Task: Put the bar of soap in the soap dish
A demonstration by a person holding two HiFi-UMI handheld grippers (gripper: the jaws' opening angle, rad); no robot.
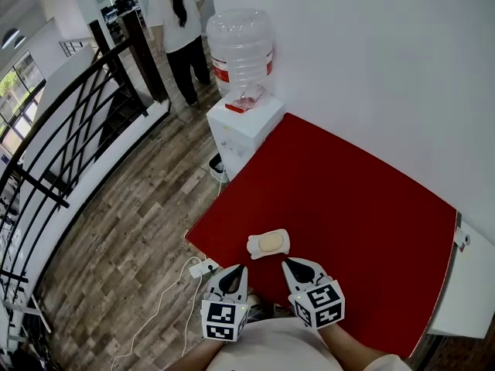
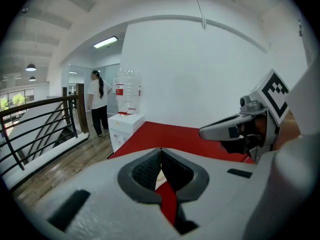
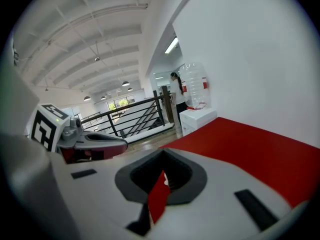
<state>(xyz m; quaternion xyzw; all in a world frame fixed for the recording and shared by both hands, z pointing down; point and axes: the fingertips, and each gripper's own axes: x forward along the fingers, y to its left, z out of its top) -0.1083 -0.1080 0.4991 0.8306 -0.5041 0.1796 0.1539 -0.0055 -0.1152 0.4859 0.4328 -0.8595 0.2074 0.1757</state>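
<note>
**Cut off, hidden or too small**

Your forearms (image 1: 349, 342) leave the head view at its bottom edge, and the railing (image 1: 68, 134) leaves it at its left edge. The person (image 1: 176, 29) near the water bottle (image 1: 241, 46) is cut by the top edge, and the bottle's label (image 1: 223, 73) is too small to read. In the left gripper view, the left gripper (image 2: 161, 151) hides all but a pale sliver (image 2: 159, 177), which you cannot identify.

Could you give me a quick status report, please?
Shut, empty: left gripper, right gripper. The soap lies in the soap dish on red table. Nothing in the way.
</note>
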